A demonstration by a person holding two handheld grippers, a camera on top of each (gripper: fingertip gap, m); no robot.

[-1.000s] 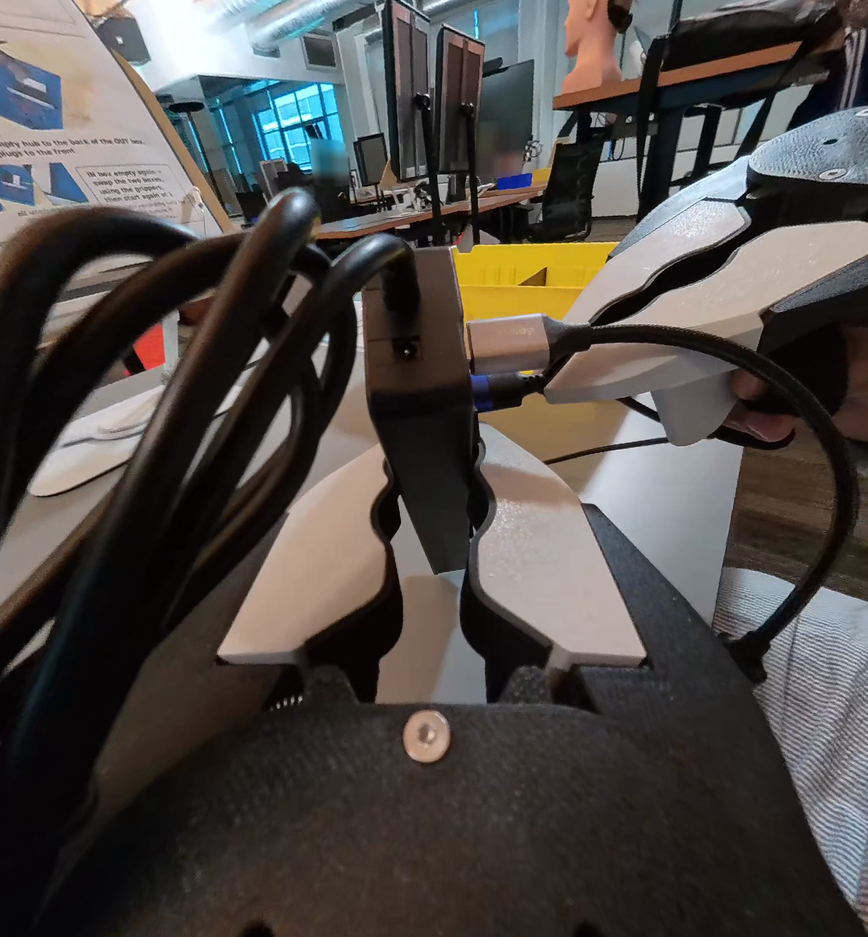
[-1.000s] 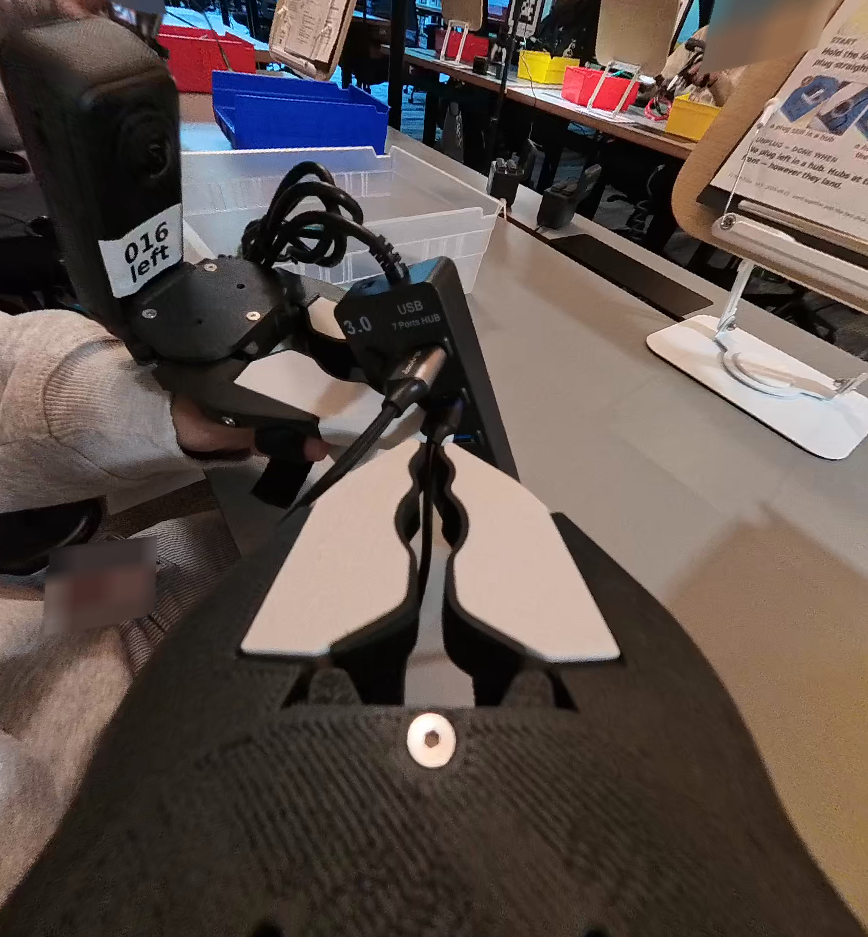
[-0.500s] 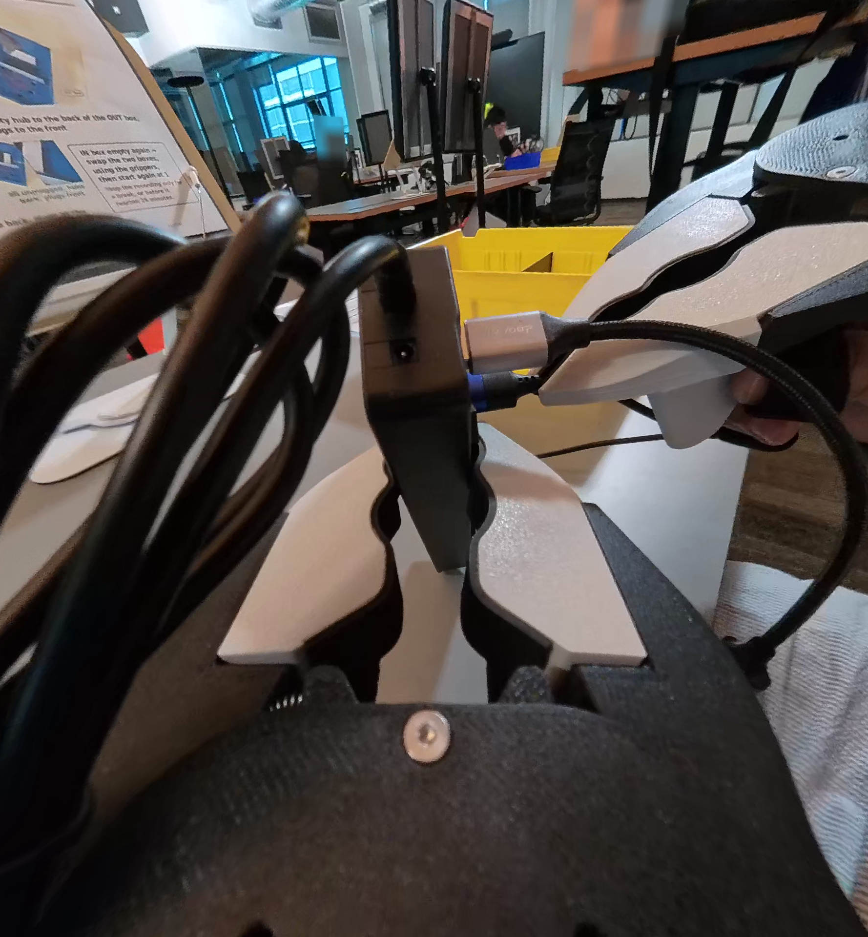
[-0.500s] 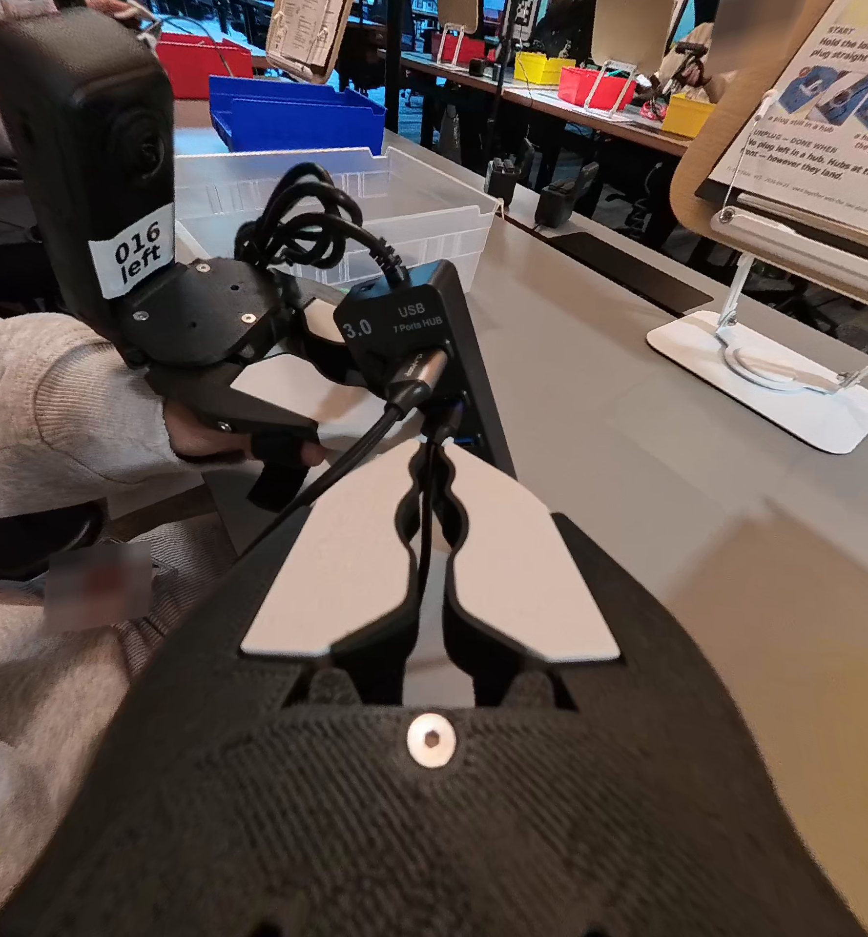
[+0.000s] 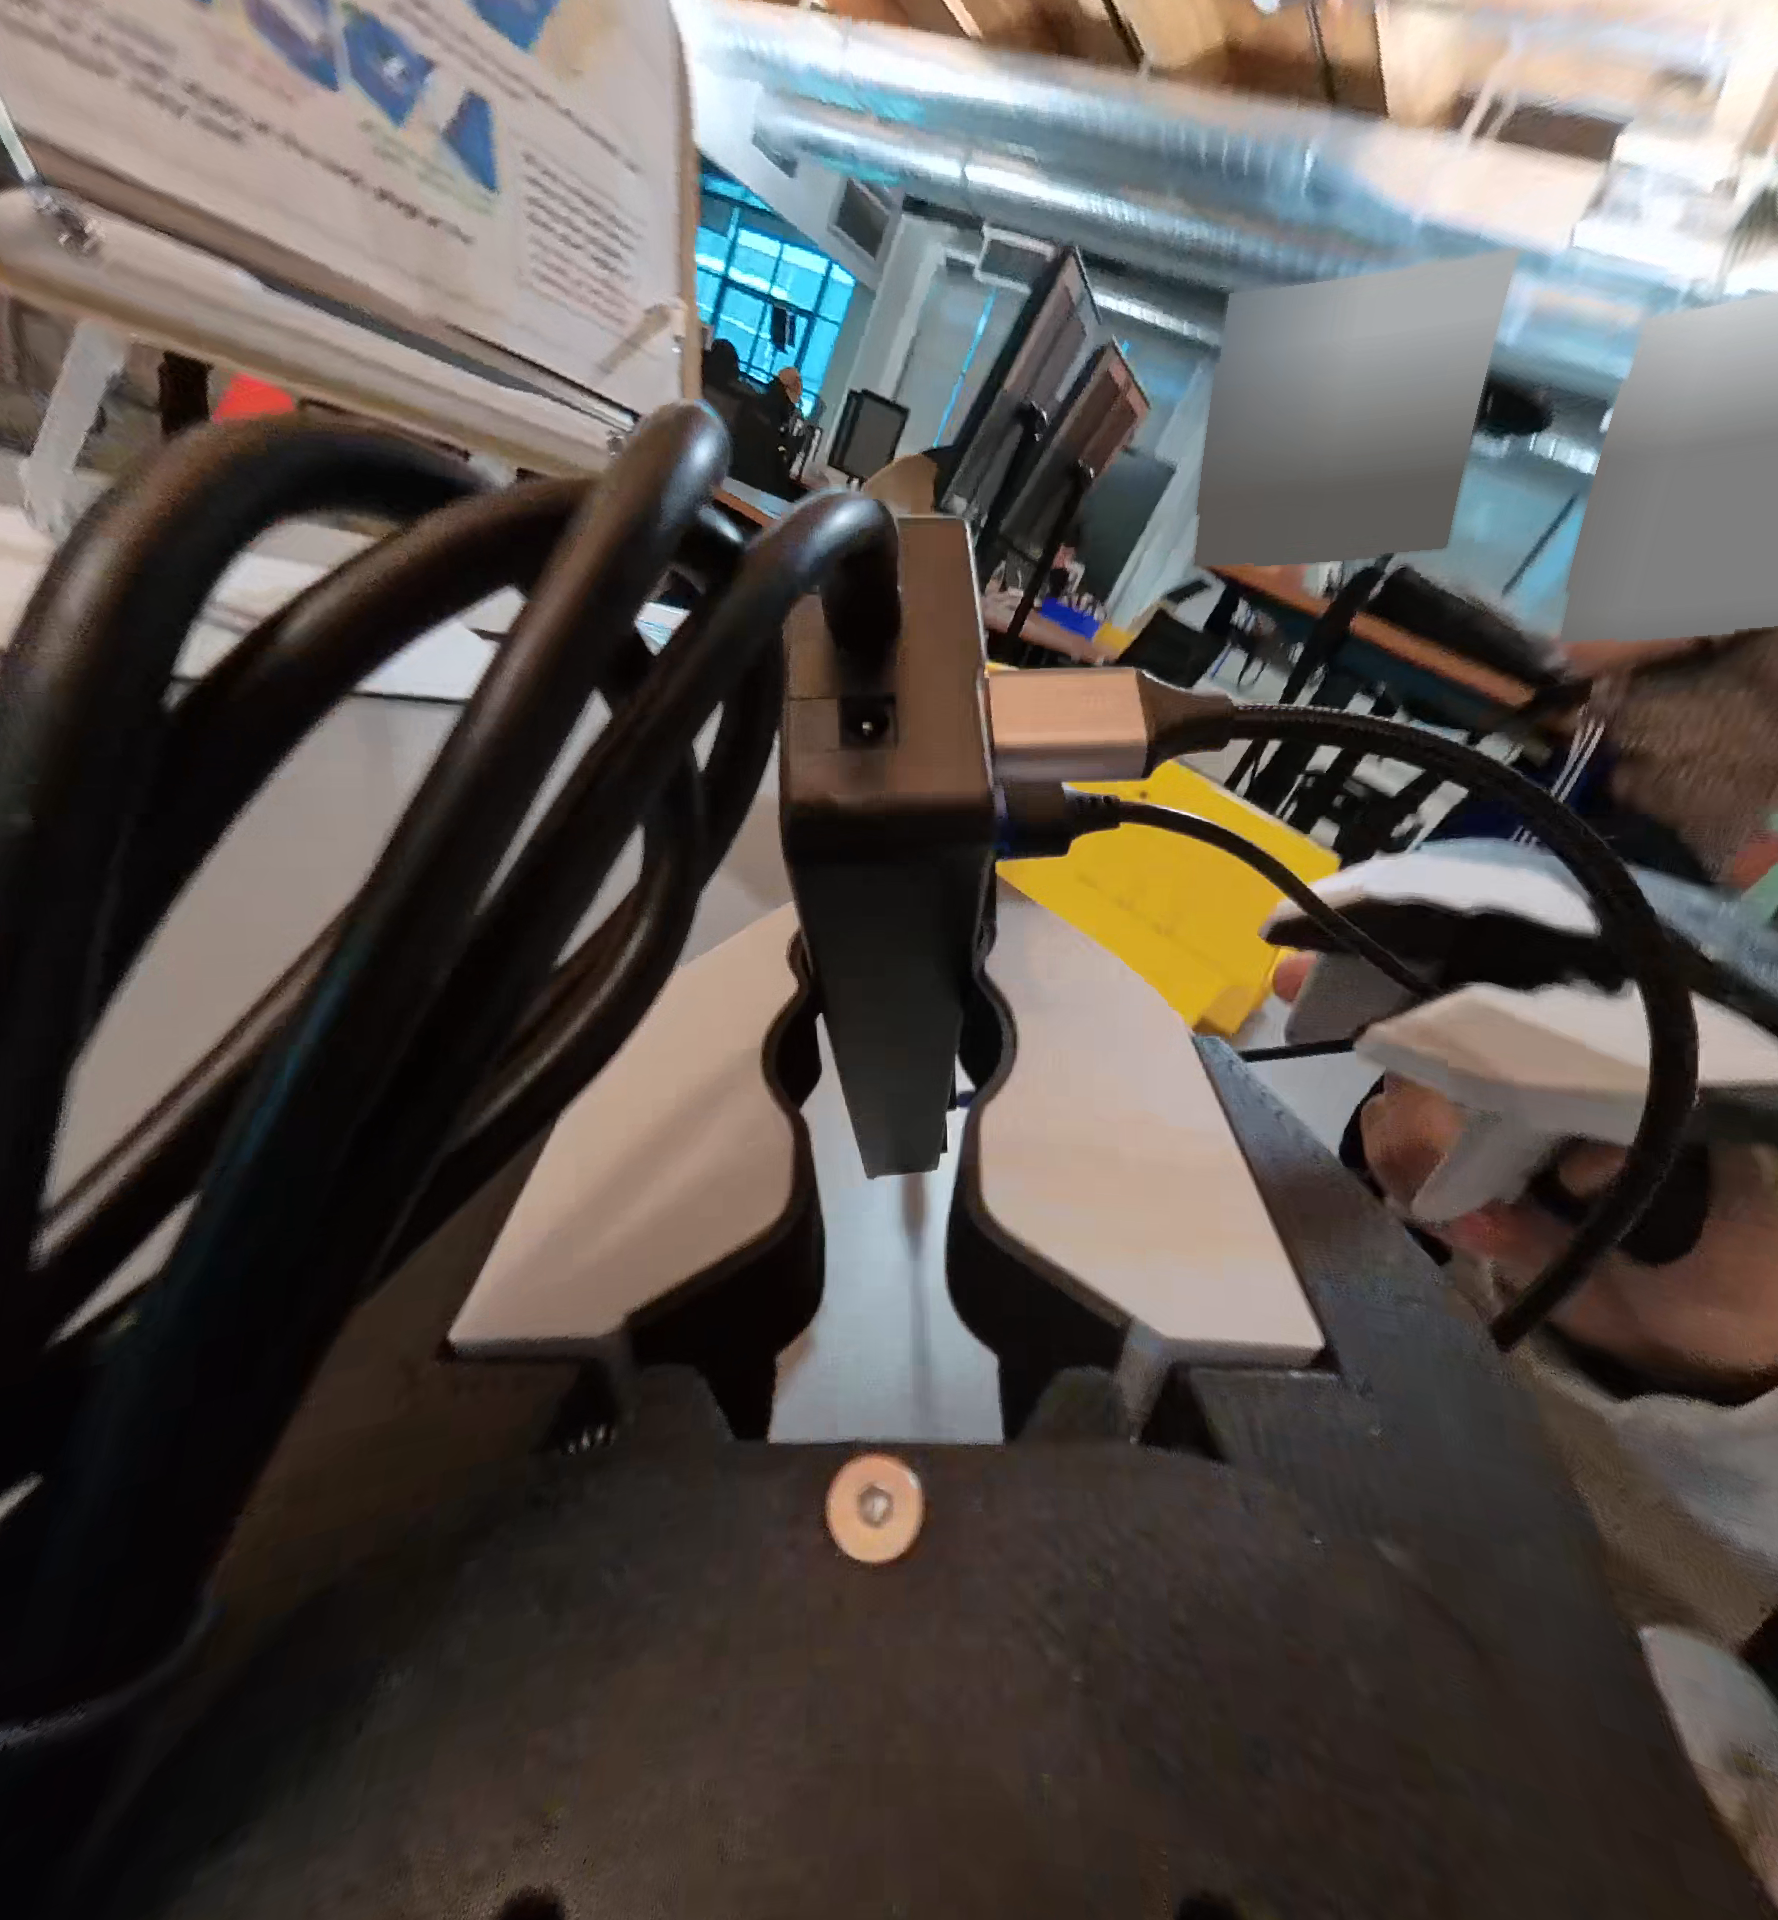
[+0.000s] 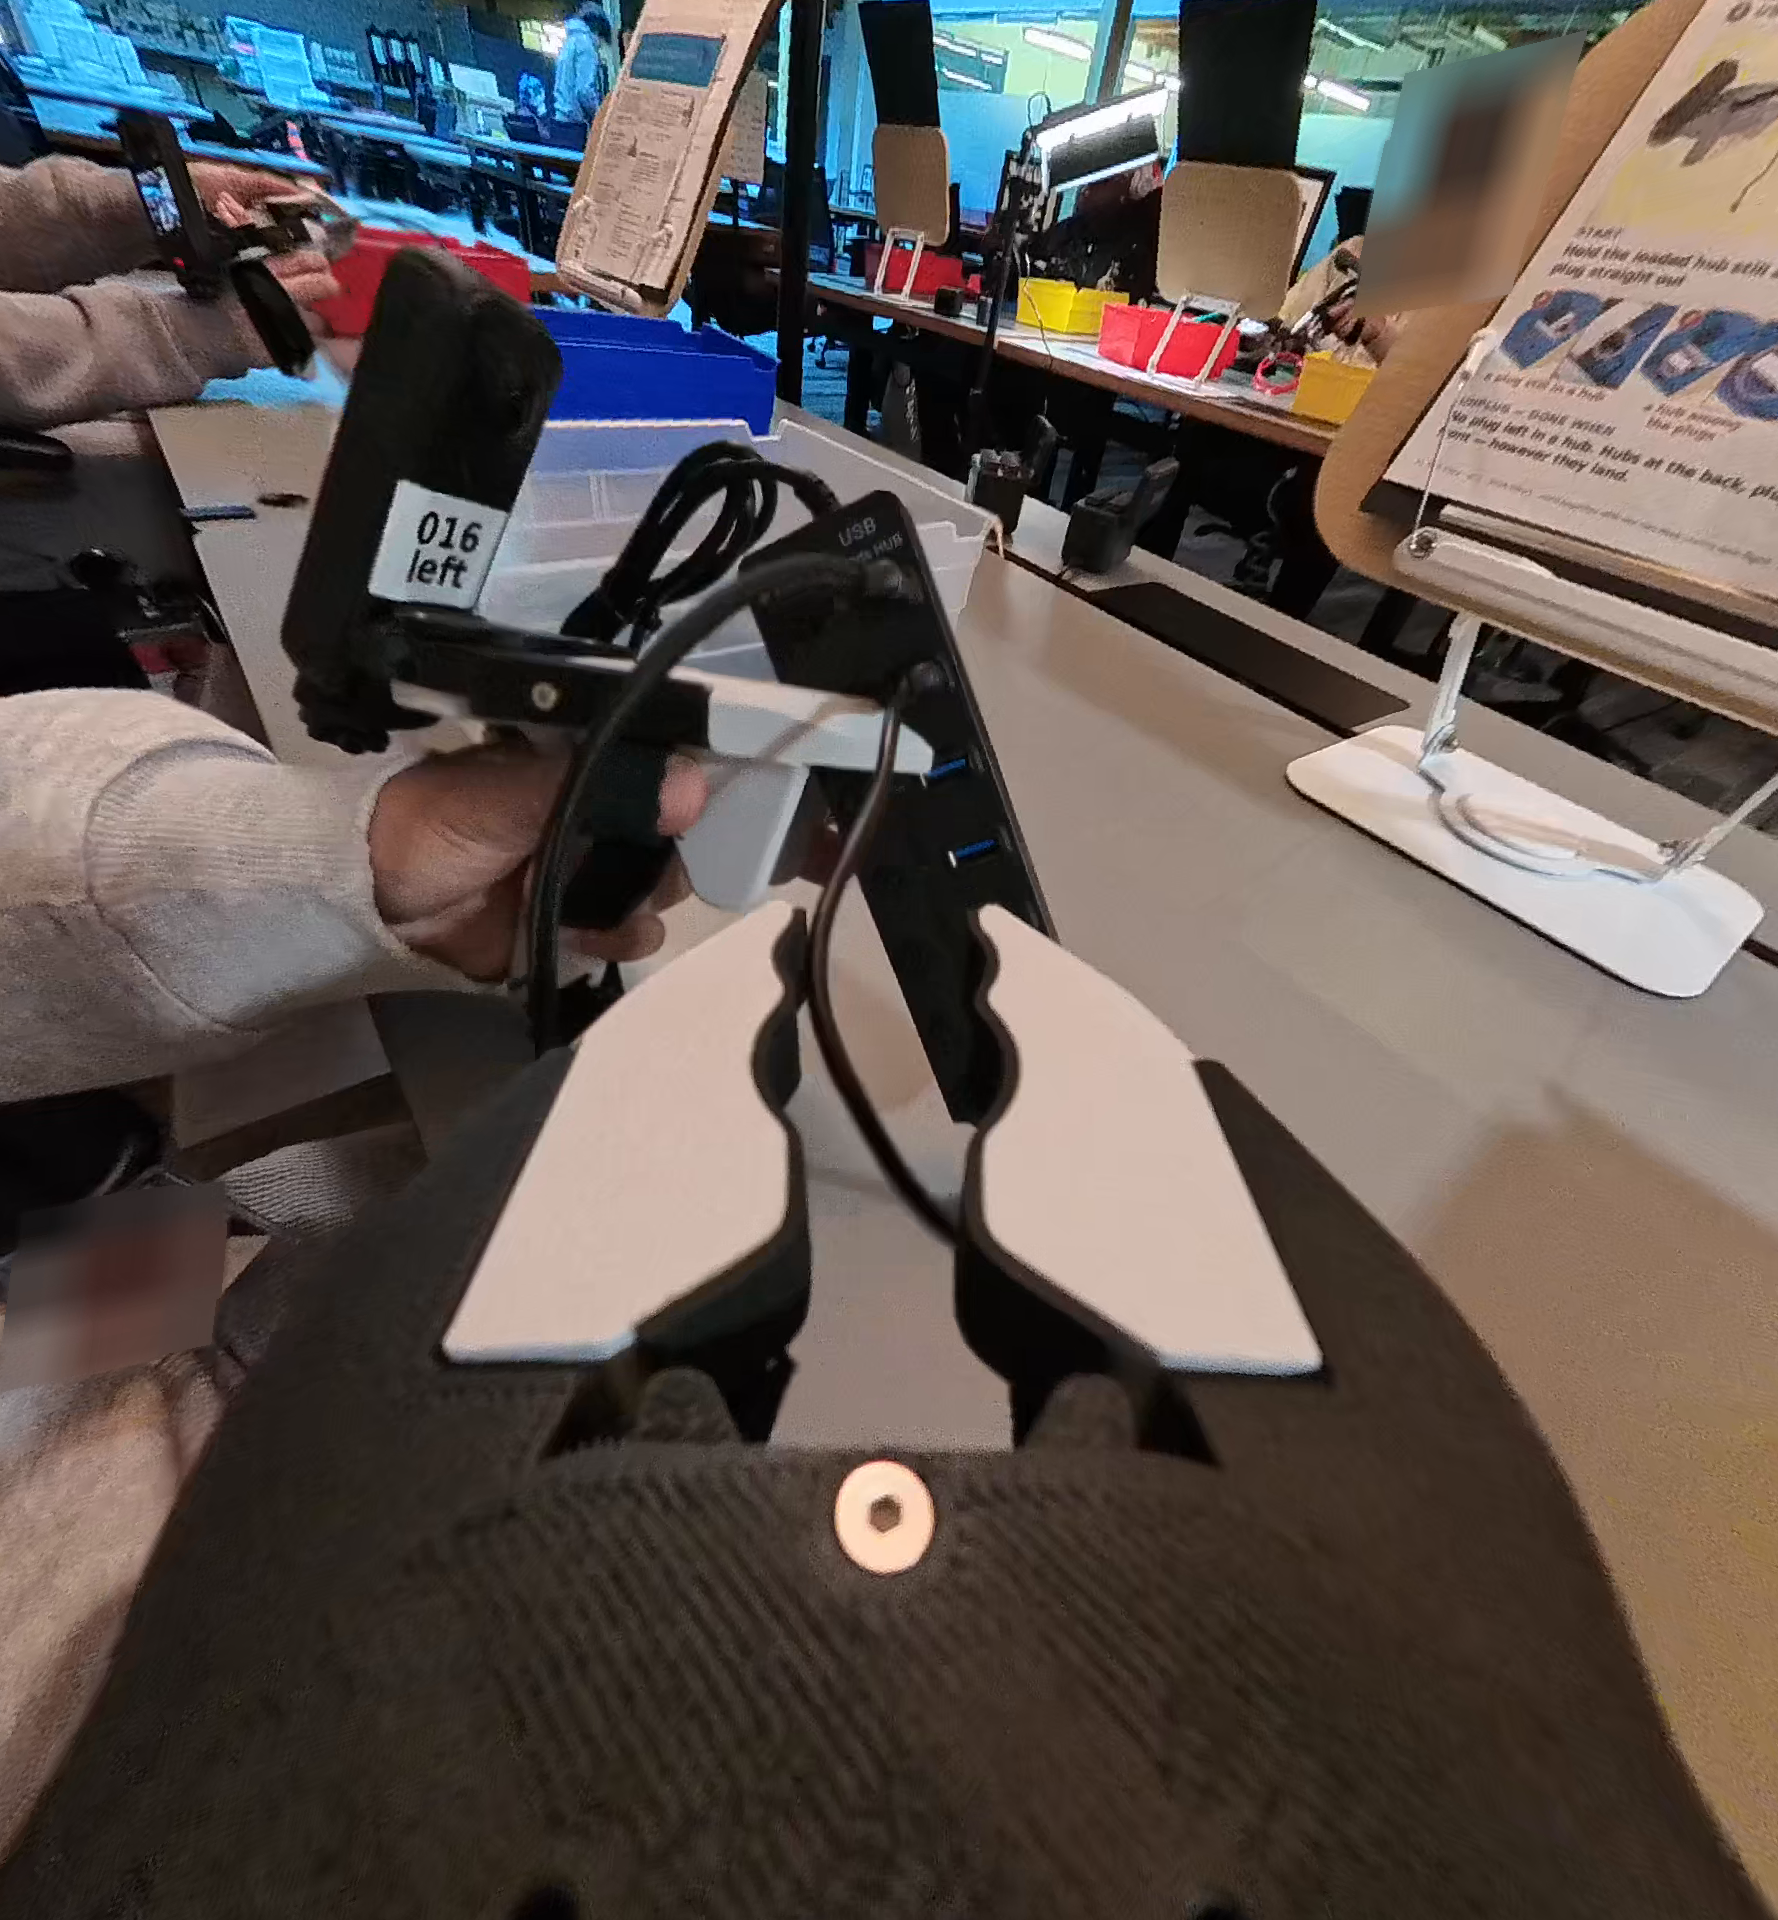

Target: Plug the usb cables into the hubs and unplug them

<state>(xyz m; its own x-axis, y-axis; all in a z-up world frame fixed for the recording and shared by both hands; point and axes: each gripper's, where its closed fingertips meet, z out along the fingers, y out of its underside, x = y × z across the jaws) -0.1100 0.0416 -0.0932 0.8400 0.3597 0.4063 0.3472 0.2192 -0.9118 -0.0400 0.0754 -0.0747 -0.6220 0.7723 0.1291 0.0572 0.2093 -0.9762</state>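
Left claw [image 5: 890, 1049] pinches the black USB hub [image 5: 885, 852] across its narrow faces, clear above the grey surface [image 6: 1280, 935]. Hub: slim black bar, long axis steeply upright, leaning slightly; port face toward the right claw [image 6: 880, 997], blue ports showing. Right claw stands spread, gripping nothing; a thin black cable [image 6: 833, 997] runs between its fingers. Coiled black lead [image 5: 293, 883] hangs behind the hub. Silver braided plug [image 5: 1067, 717] sits seated near the top; dark plug [image 5: 1036, 810] just below.
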